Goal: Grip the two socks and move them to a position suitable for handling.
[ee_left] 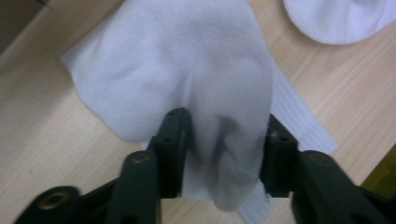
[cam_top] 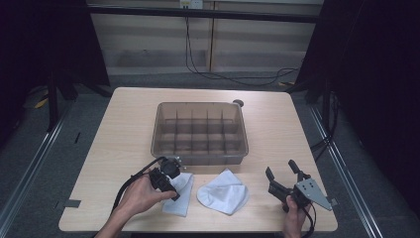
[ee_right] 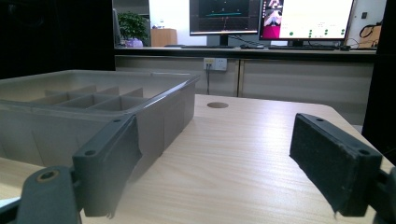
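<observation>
A white sock (cam_top: 182, 194) lies on the table near its front edge, left of centre. My left gripper (cam_top: 176, 190) points down onto it. In the left gripper view a bunched fold of that sock (ee_left: 187, 70) sits between the two black jaws of the left gripper (ee_left: 224, 128), which stand partly apart and loose around the cloth. A second white sock (cam_top: 224, 192) lies spread out just to the right, its edge also in the left gripper view (ee_left: 341, 18). My right gripper (cam_top: 281, 168) rests at the front right, open, with nothing between its jaws (ee_right: 215, 135).
A translucent grey divided bin (cam_top: 198, 157) stands mid-table behind the socks, and its near wall (ee_right: 154, 112) is left of my right gripper. Bare wooden table (cam_top: 129, 124) lies left and right of it. A cable hole (ee_right: 217, 105) sits behind the bin.
</observation>
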Demonstrator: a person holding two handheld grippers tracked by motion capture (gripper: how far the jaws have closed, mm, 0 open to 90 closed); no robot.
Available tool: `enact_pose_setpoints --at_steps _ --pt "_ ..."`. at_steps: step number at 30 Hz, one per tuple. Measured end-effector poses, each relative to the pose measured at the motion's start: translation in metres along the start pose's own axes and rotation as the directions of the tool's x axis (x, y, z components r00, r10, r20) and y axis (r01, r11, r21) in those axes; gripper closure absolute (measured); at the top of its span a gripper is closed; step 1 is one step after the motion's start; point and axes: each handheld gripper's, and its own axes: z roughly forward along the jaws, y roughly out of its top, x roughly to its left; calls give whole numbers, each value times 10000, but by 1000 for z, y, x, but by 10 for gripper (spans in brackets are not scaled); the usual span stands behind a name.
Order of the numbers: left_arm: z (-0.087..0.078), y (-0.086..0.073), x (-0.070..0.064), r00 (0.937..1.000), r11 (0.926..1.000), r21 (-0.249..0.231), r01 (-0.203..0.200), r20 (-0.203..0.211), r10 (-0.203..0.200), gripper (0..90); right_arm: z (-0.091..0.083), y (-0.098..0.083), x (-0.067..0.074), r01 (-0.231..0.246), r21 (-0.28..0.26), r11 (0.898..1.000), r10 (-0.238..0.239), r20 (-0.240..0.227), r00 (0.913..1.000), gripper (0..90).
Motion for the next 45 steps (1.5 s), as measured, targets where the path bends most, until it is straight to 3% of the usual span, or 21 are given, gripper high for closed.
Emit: enact_pose_setpoints --at_steps 8,11,16,18,20,21,24,25,27,28,29,30,31,32,33,35,36,40,41,42,45 --pt "-17 3 -6 9978 9972 -564 -489 -470 463 359 0 0 0 10 -6 10000 -10 17 10000 154" --pt "-27 9 -10 9953 9927 -895 -810 -602 758 342 0 0 0 1 7 10000 -1 10 10000 154" --pt "-35 21 -16 9964 9896 -1212 -769 -439 720 324 0 0 0 -1 1 10000 1 8 10000 154" --pt "-41 30 -21 9954 9839 -1533 -918 -430 862 332 0 0 0 19 -22 10000 -19 4 10000 154" --pt "-47 35 -23 9964 9774 -1935 -850 -131 841 345 0 0 0 15 -52 10000 -15 22 10000 154" --pt "-50 37 -25 9964 9722 -2185 -842 -184 822 362 0 0 0 13 -41 10000 -13 18 10000 154" --pt "-54 40 -26 9960 9692 -2302 -877 -374 812 365 0 0 0 19 -31 10000 -19 -12 10000 154" --pt "-58 43 -24 9967 9577 -2801 -664 -634 505 365 0 0 0 5 -56 10000 -5 10 10000 154" --pt "-57 42 -23 9951 9567 -2801 -793 -797 592 361 0 0 0 -5 -13 10000 5 0 10000 154" --pt "-56 39 -22 9951 9504 -2980 -893 -667 725 359 0 0 0 -13 2 10000 13 0 10000 154" --pt "-55 35 -20 9954 9380 -3338 -937 -494 818 359 0 0 0 -3 1 10000 3 12 10000 153" --pt "-55 35 -20 9954 9380 -3338 -937 -494 818 363 0 0 0 -6 39 10000 6 54 10000 154" --pt "-52 26 -18 9966 9201 -3828 -827 -368 742 377 1 1 0 -17 143 9999 15 96 10000 163" --pt "-49 22 -17 9969 9131 -4001 -785 -368 696 386 3 1 0 -4 290 9996 1 100 10000 188" --pt "-49 22 -17 9969 9131 -4001 -785 -368 696 386 4 2 0 -106 475 9988 105 17 9999 220" --pt "-38 14 -17 9969 8980 -4329 -791 -366 702 416 8 4 2 -366 1209 9920 421 -433 9982 232" --pt "-33 13 -19 9966 8958 -4370 -814 -268 775 420 10 5 4 -484 1594 9860 602 -701 9957 233" --pt "-17 13 -29 9903 8820 -4516 -1346 -293 1361 450 14 7 19 46 2467 9691 393 -1730 9841 267" --pt "-17 13 -29 9903 8820 -4516 -1346 -293 1361 456 15 8 23 101 2657 9640 425 -1915 9806 266" --pt "-10 14 -34 9881 8719 -4705 -1357 -4 1536 468 15 10 28 236 2842 9585 383 -2104 9769 266" --pt "-4 15 -37 9870 8682 -4783 -1321 178 1600 525 18 13 39 511 3412 9386 495 -2798 9588 346"
